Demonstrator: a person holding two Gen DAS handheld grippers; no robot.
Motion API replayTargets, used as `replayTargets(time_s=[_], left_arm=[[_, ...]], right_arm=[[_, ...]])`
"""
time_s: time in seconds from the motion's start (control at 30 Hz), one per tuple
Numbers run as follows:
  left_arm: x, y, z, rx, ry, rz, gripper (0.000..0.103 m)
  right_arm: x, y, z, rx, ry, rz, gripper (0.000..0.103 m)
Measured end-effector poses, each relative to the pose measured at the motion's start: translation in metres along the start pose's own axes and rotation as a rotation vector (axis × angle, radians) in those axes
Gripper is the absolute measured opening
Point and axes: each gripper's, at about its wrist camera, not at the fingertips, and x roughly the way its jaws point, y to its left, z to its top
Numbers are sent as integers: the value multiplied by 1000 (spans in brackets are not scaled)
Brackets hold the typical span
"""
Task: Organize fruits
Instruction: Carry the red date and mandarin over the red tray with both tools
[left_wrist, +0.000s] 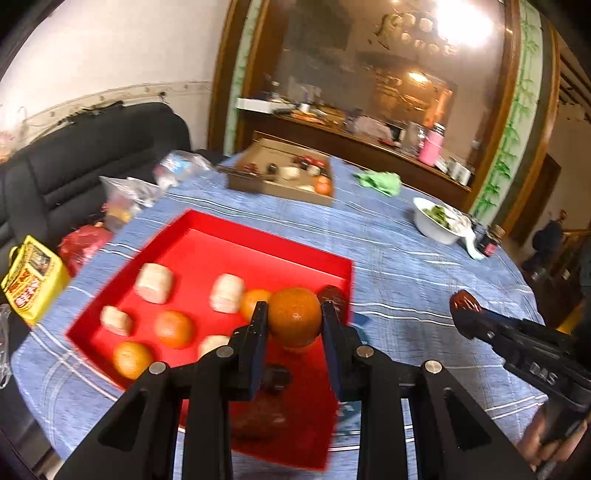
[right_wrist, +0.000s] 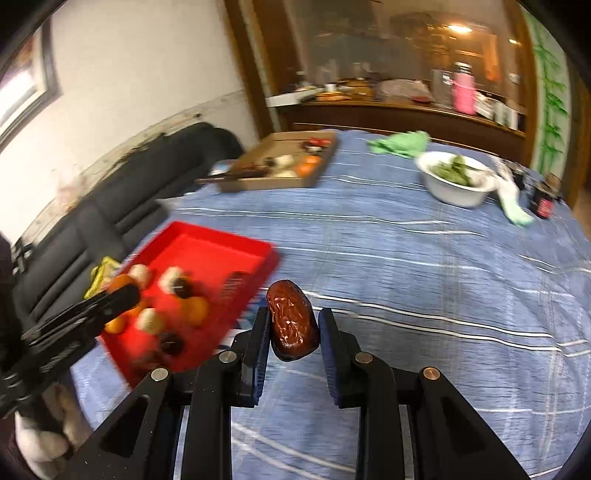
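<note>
My left gripper (left_wrist: 294, 314) is shut on an orange (left_wrist: 294, 318) and holds it above the near right part of the red tray (left_wrist: 207, 236). The tray holds several oranges (left_wrist: 173, 328), pale round fruits (left_wrist: 154, 282) and dark dates (left_wrist: 332, 295). My right gripper (right_wrist: 291, 325) is shut on a dark red date (right_wrist: 293, 325) above the blue cloth, to the right of the red tray (right_wrist: 207, 240). The right gripper also shows in the left wrist view (left_wrist: 466, 314), with the date (left_wrist: 463, 304) at its tip. The left gripper shows at the left of the right wrist view (right_wrist: 114, 301).
A cardboard box (left_wrist: 280, 184) with more fruit stands at the table's far side. A white bowl (left_wrist: 436, 221) of greens, a green cloth (left_wrist: 380, 182) and a dark jar (left_wrist: 489, 242) lie at the far right. Plastic bags (left_wrist: 129, 195) and a yellow pack (left_wrist: 31, 280) sit at the left edge by a black sofa (left_wrist: 92, 147).
</note>
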Motion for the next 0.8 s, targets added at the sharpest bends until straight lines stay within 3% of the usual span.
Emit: replayTargets(time_s=[0.2,0.43,0.8], left_arm=[[-10,47,7,-80,-22,55,27],[0,87,-1,-150,15,102,27],[16,82,-8,-85,39,159,27]], right_arm=[[10,46,3,-43,19,102,29],[38,84,-3,-82,72,153,29],[78,116,-11,-133,158,172,29]])
